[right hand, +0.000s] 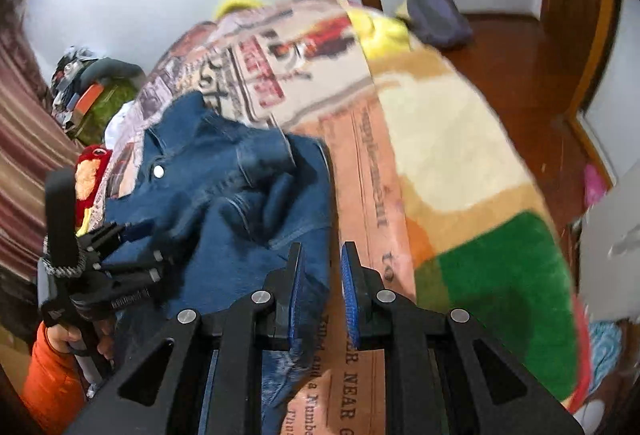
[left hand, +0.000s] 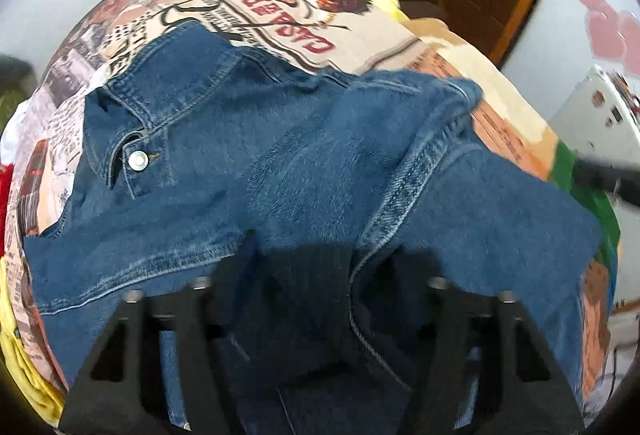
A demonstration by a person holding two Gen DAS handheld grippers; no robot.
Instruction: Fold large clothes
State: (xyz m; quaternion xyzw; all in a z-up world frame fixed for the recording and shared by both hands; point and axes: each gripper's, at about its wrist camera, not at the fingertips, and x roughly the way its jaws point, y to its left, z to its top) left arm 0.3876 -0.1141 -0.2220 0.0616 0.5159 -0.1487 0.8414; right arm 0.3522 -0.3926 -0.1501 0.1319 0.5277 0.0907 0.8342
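Observation:
A blue denim jacket (left hand: 300, 155) lies crumpled on a bed cover printed like old newspapers (left hand: 280, 15), its collar and metal button (left hand: 139, 160) toward the left. My left gripper (left hand: 324, 267) sits low over the jacket's near part. Its blurred fingers stand apart with denim in shadow between them, and I see no pinch. In the right wrist view the left gripper (right hand: 168, 239) noses into the jacket (right hand: 224, 195) from the left, held by a hand in an orange sleeve (right hand: 52, 367). My right gripper (right hand: 322, 247) hovers at the jacket's right edge over the cover (right hand: 360, 175), its blue pads close together and holding nothing.
A cream, orange and green fleece blanket (right hand: 460, 155) covers the bed's right side. Yellow cloth (right hand: 380, 31) and a grey bundle (right hand: 436, 11) lie at the far end. A red plush (right hand: 90, 171) and clutter (right hand: 92, 95) crowd the left. Wooden floor (right hand: 520, 47) lies beyond.

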